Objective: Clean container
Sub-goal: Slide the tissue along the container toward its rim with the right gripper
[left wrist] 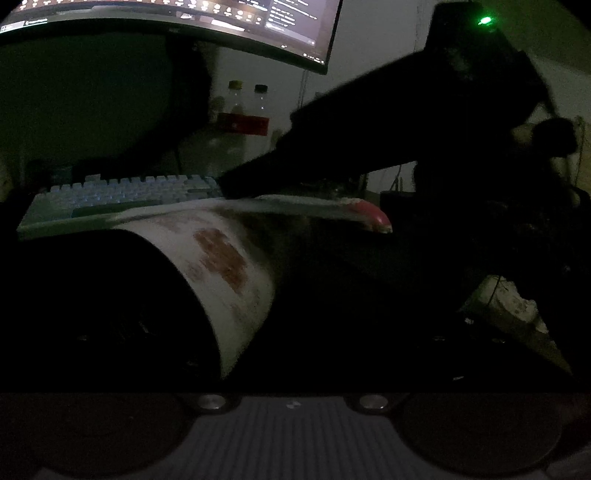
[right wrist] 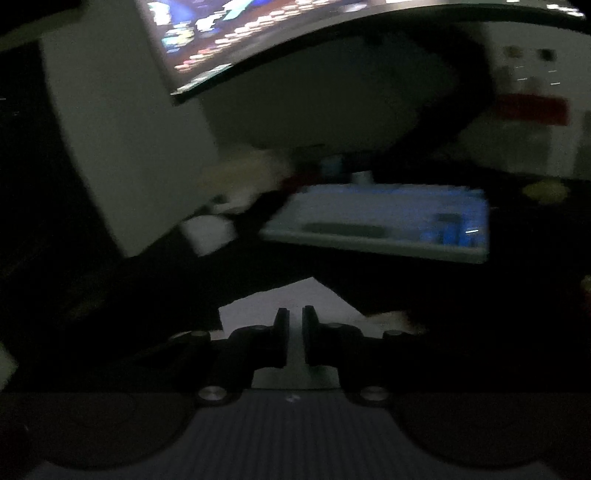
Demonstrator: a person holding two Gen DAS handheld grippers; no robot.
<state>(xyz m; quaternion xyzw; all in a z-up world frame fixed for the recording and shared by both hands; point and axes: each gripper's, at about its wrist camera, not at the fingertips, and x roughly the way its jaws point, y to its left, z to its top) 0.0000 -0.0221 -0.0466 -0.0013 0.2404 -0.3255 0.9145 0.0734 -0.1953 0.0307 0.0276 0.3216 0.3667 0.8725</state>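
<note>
In the dim left wrist view a white container (left wrist: 229, 266) with reddish-brown stains lies between the dark fingers of my left gripper (left wrist: 280, 295), which is shut on it. The right gripper (left wrist: 369, 147) reaches in from the upper right, its tip at the container's rim, where a red-tipped edge (left wrist: 373, 218) shows. In the blurred right wrist view my right gripper (right wrist: 294, 321) has its jaws nearly together on a thin white sheet, probably a wipe (right wrist: 288, 295). The container is not plainly visible in that view.
A light keyboard (left wrist: 122, 199) sits behind the container and also shows in the right wrist view (right wrist: 388, 225). A curved monitor (left wrist: 184, 18) hangs above. Two bottles (left wrist: 247, 107) stand at the back. A crumpled white item (left wrist: 513, 302) lies right.
</note>
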